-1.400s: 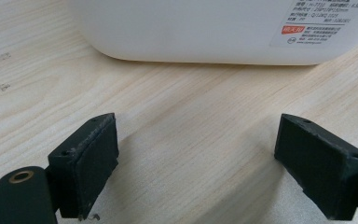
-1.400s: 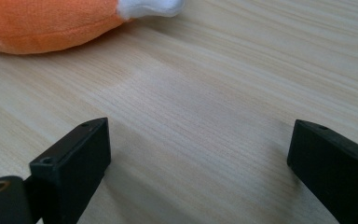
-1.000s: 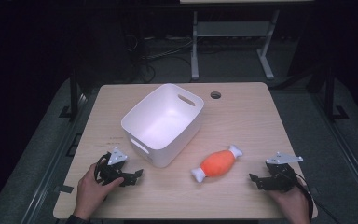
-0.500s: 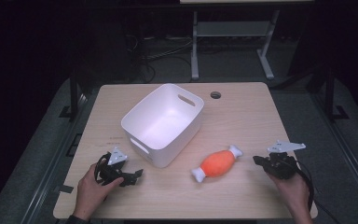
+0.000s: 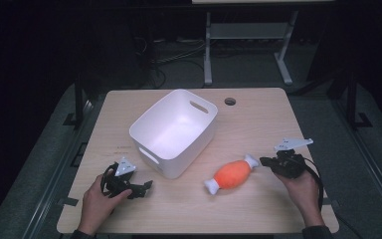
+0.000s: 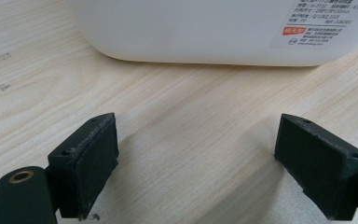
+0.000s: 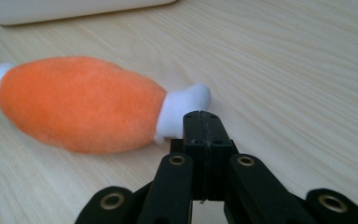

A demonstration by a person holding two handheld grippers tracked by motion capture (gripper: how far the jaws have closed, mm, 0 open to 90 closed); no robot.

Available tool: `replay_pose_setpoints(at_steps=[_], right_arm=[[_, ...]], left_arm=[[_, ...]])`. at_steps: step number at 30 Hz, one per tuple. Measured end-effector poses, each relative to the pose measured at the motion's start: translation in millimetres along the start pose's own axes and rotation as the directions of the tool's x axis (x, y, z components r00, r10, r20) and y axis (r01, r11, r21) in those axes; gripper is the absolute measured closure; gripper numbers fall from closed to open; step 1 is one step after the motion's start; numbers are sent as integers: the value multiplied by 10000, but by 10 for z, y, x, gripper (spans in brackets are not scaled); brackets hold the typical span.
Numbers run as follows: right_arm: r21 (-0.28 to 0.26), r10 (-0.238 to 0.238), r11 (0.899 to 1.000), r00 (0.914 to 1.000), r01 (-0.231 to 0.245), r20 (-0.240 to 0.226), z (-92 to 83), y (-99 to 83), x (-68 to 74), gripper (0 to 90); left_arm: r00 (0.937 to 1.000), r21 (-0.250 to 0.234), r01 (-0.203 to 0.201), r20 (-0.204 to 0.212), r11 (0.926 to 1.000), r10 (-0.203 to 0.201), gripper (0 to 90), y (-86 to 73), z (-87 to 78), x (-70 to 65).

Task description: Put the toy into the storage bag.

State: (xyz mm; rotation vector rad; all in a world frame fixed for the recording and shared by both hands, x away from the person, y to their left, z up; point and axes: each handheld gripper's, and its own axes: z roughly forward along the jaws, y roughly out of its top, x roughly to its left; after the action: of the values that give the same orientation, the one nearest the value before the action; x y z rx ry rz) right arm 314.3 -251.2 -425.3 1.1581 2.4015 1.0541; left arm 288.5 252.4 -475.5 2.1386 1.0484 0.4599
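The orange plush toy (image 5: 233,173) lies at the white bin's (image 5: 174,130) four o'clock. The right gripper (image 5: 264,161), jaws clenched together on nothing, seems just short of its white tip. The left gripper (image 5: 147,185) rests released at seven o'clock.

An orange plush toy (image 5: 232,173) shaped like a drumstick, with a fat, fuzzy orange body and a small white tip at each end, lies on its side on the pale wooden surface (image 5: 258,119). It rests diagonally, one white tip pointing toward the near edge, the other toward the far right, beside a white bin (image 5: 171,132), not touching it
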Motion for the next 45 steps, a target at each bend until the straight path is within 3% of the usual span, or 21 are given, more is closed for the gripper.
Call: replay_pose_setpoints(at_steps=[22,36,45], right_arm=[[36,-363,9993,9986,365,-377,320,474,-73,897],[734,-555,9955,9964,602,-642,607,480,-72,897],[1219,-608,9901,9952,699,-767,681,396,-45,898]], left_arm=[[10000,-6,6,-2,10000,-6,126,0,0,0],[10000,-3,4,-2,10000,-4,126,0,0,0],[10000,-4,8,1,10000,-8,126,0,0,0]])
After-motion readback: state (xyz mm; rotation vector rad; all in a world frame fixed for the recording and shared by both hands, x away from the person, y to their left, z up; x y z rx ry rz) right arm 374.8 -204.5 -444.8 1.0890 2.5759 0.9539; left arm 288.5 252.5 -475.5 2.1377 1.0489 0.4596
